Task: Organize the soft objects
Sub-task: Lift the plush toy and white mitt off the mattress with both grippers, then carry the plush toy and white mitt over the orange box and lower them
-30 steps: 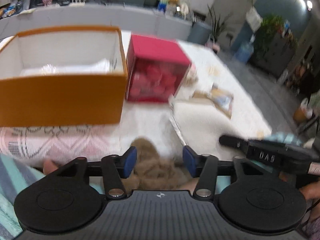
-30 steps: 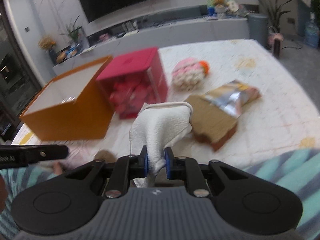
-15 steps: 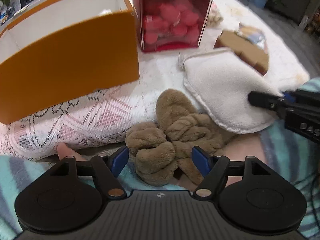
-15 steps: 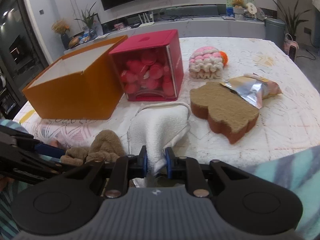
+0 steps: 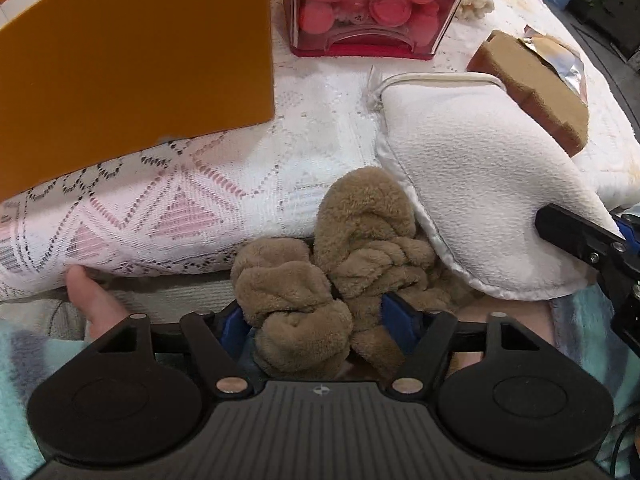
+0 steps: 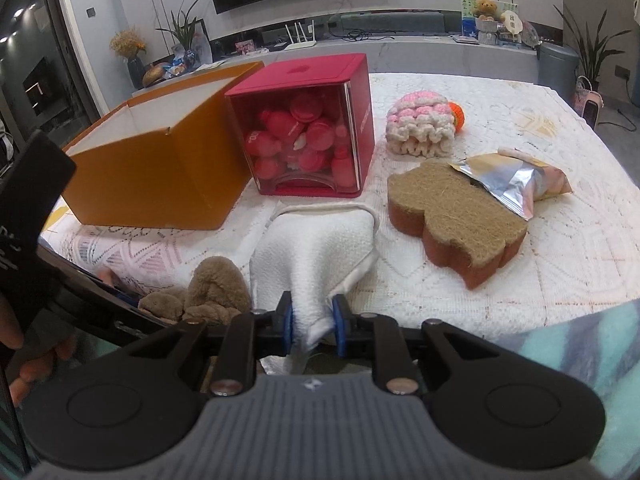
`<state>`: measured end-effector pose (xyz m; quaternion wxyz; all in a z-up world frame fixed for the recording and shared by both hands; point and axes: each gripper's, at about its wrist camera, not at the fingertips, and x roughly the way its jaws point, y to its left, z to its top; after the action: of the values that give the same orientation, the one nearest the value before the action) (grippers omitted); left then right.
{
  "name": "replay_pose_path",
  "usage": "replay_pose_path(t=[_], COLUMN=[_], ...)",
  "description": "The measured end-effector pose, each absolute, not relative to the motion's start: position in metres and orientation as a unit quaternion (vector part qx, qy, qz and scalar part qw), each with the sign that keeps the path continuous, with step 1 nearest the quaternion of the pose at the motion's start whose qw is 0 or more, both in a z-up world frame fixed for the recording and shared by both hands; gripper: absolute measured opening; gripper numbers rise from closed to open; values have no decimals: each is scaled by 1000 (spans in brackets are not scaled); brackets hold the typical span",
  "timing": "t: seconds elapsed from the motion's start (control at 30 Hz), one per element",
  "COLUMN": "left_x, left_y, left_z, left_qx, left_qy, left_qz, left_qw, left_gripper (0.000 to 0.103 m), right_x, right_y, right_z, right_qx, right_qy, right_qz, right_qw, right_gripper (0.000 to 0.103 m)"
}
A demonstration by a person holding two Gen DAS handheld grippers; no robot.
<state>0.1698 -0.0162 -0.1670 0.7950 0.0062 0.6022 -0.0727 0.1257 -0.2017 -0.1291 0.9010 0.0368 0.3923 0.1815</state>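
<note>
A brown plush knot (image 5: pixel 320 280) lies at the table's near edge, also in the right wrist view (image 6: pixel 208 292). My left gripper (image 5: pixel 316 320) is open with the plush's near end between its blue pads. A white terry mitt (image 5: pixel 472 184) lies beside the plush and overlaps it. My right gripper (image 6: pixel 313 322) is shut on the mitt's (image 6: pixel 320 248) near corner. An open orange box (image 6: pixel 160 168) stands at the left, also in the left wrist view (image 5: pixel 132 60).
A red box of pink balls (image 6: pixel 312 140) stands right of the orange box. A crocheted pink-and-white piece (image 6: pixel 420 128), a brown sponge (image 6: pixel 452 216) and a foil snack bag (image 6: pixel 512 180) lie on the lace cloth (image 6: pixel 560 248) to the right.
My left gripper has dropped and moved forward so the brown plush now sits between its pads. The right gripper still holds the mitt in much the same place.
</note>
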Motion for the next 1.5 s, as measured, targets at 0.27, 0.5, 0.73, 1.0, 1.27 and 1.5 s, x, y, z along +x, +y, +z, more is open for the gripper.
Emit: replay_pose_path(t=[0.27,0.5,0.73,1.0,1.27,1.5], left_x=[136,96,82,79,76,77], left_y=[-9,-3,7,-1,11,42], left_z=[-150,-129,-99,-65,-39,-7], left_qx=[-10,0,-16,-10,-19,-36], left_qy=[531,467,431,375,326,273], left_qz=[-91,-107,-103,-102,-85,-48], left_qw=[843,878,896,921,941,960], left_gripper=[45,34,20,19,19,19], right_x=[123,120,115,106,88,85], right_y=[-203,-203,-202,-201,-194,-184], right_z=[-130,-129,-126,-114,-75,-38], right_qx=[37,36,34,34,36,38], right_qy=[386,380,371,354,314,266], right_qz=[183,183,185,184,192,205], right_qw=[903,906,910,916,929,941], right_gripper=[18,18,18,17,16,16])
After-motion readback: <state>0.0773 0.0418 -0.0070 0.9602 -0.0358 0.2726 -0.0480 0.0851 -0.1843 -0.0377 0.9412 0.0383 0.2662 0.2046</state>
